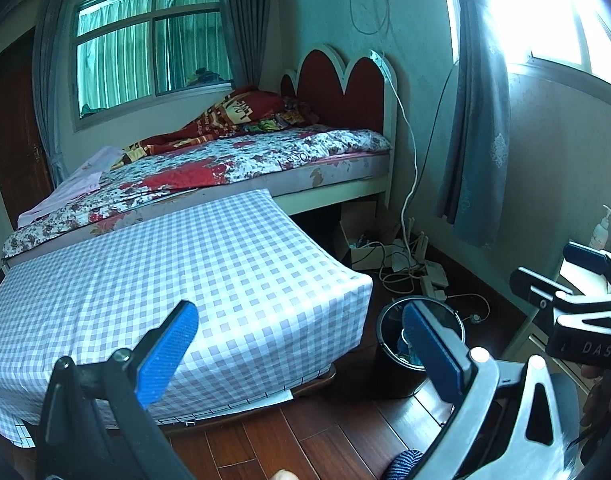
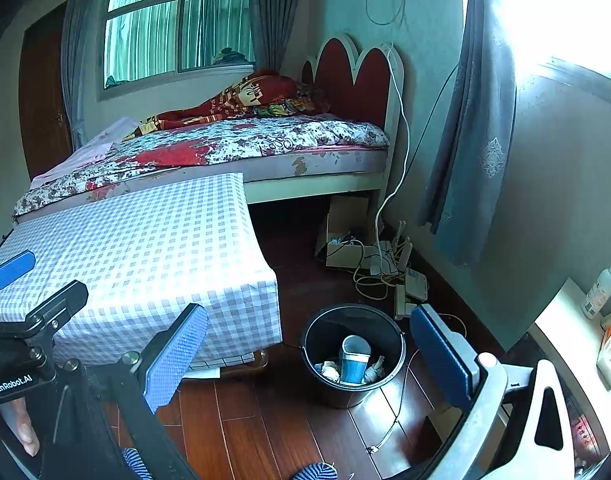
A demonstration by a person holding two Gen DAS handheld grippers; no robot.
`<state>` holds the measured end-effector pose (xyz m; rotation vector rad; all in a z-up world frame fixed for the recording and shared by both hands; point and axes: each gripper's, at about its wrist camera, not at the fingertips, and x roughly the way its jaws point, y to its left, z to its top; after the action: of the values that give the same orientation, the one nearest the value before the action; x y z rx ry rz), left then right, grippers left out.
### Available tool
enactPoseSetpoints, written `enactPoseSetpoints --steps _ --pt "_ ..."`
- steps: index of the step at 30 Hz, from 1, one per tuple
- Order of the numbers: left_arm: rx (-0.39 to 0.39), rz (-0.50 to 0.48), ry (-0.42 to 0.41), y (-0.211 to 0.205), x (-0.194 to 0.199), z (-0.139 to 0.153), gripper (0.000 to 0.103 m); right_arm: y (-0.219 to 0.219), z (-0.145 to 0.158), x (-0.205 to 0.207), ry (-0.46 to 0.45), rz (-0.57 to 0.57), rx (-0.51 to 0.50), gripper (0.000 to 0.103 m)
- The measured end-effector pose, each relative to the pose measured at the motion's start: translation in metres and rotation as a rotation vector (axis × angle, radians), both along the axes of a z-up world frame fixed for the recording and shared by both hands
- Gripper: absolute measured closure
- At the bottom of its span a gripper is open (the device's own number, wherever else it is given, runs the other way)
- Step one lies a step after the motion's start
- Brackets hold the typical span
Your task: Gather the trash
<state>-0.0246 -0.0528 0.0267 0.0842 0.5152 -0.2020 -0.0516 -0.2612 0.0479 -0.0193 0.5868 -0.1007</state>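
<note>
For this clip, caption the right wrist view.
Open right gripper above black bin holding blue cup and crumpled paper.

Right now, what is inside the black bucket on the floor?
The black bucket holds a blue-and-white paper cup and crumpled white paper. Anything beneath them is covered.

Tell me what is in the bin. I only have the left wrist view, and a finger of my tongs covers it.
Observer: A blue cup sits in the bin, with crumpled paper beside it.
Operator: Check the right tongs; I see only their edge.
Observer: The right tongs are open and hold nothing.
</note>
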Motion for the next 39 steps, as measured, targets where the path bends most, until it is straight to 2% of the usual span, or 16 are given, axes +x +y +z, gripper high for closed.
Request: enactPoseSetpoints --steps 32,39 --pt "0.018 -0.017 -0.018 -0.0023 -0.0027 0.004 0.0 -0.0023 -0.0031 0.0006 0.004 -0.001 0.008 0.001" --pt "0.002 -0.026 -0.002 0.0007 -0.0005 0.0031 0.0 -0.0014 -0.004 -0.0002 0.007 -0.001 0.008 0.001"
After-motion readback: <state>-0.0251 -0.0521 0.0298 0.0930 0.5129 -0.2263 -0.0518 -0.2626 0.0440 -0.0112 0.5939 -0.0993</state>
